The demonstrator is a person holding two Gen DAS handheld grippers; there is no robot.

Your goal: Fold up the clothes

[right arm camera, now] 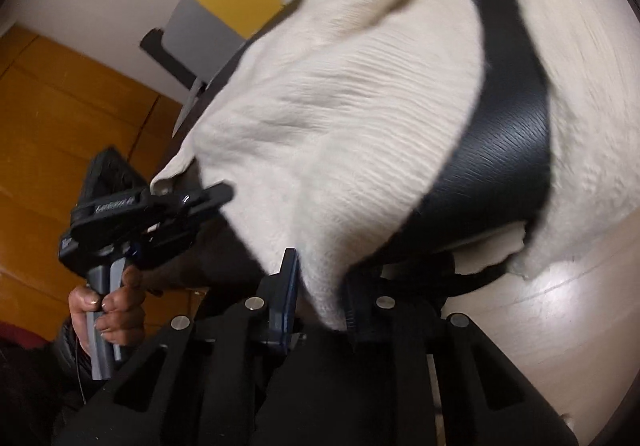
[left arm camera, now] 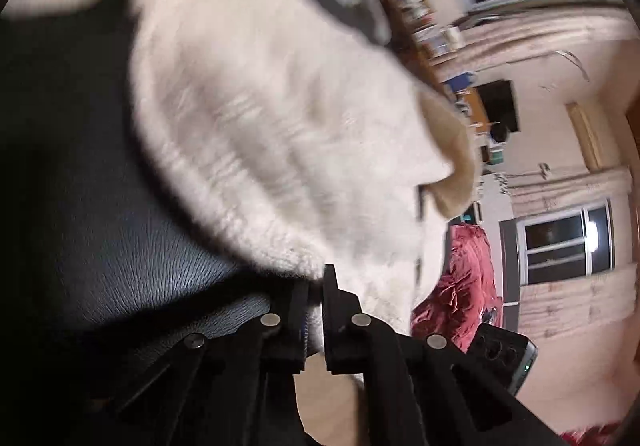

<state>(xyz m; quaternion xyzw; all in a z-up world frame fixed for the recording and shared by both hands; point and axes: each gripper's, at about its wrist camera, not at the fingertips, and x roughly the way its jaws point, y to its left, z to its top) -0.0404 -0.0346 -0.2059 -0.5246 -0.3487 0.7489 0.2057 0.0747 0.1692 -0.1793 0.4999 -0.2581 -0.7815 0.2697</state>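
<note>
Cream knit garment [left arm camera: 256,134] draped over a black chair seat [left arm camera: 80,182], its hem pinched at two points so it can be lifted and spread for folding. Left tongs [left arm camera: 316,310] at 6 o'clock are clamped tight on the hem. Right tongs [right arm camera: 320,286], also at 6 o'clock, are narrowed with cloth between them; the left hand [right arm camera: 108,306] shows at 8 o'clock.
</note>
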